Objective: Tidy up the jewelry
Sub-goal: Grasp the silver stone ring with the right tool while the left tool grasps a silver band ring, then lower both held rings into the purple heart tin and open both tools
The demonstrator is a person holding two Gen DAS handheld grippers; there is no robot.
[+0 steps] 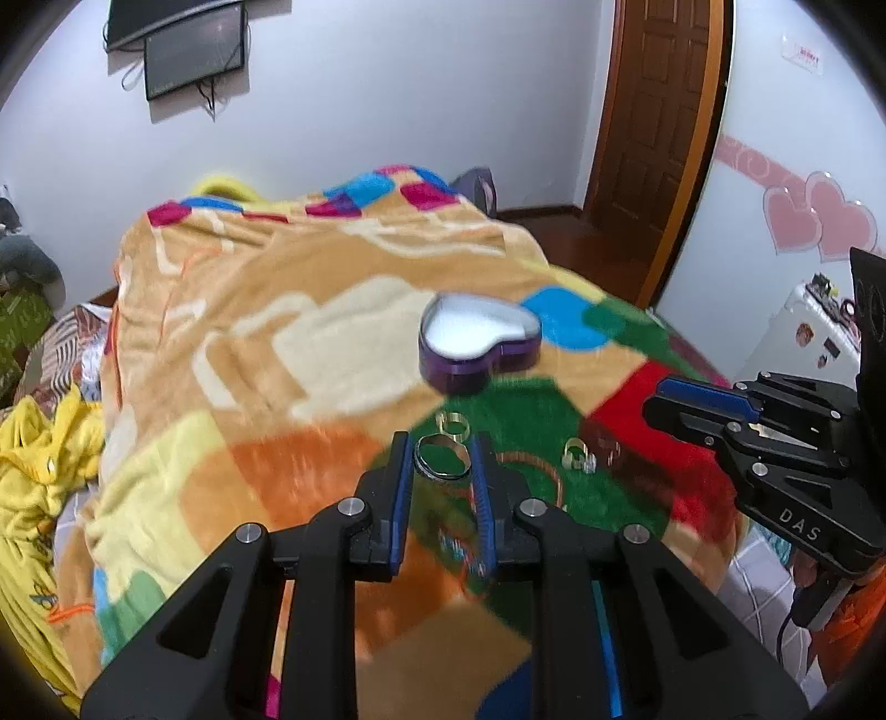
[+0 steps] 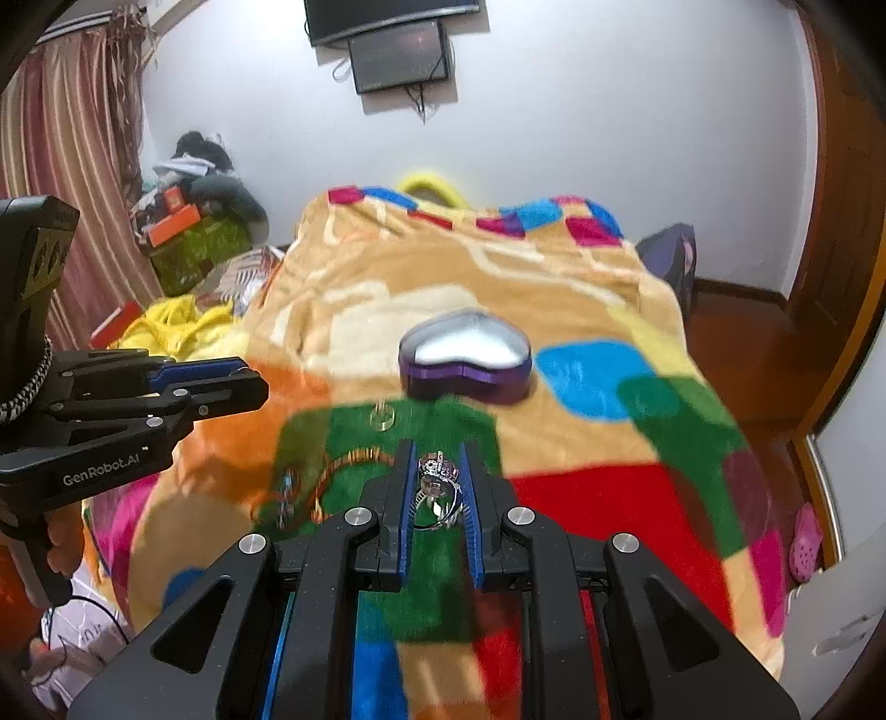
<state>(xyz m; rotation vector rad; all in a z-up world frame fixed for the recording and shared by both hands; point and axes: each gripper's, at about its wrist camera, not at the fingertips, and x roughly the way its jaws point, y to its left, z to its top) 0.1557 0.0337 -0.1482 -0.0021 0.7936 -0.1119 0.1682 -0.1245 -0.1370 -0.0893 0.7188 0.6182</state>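
a ring (image 1: 442, 455) in each gripper (image 1: 442, 443)

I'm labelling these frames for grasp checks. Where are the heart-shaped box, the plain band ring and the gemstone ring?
heart-shaped box (image 1: 480, 332): left wrist view, pale inside.
plain band ring (image 1: 442, 457): left wrist view, the band's near rim, between the fingers.
gemstone ring (image 2: 437, 471): right wrist view, the stone setting.

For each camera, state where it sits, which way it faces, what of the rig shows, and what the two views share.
Left wrist: sits on the left gripper, looking along its fingers over the bed; a plain band ring is held between them, and the right gripper shows at right.
Right wrist: sits on the right gripper, same heading, holding a gemstone ring; the left gripper shows at left.
Shared: the open purple heart-shaped box, patchwork blanket and wall monitors.
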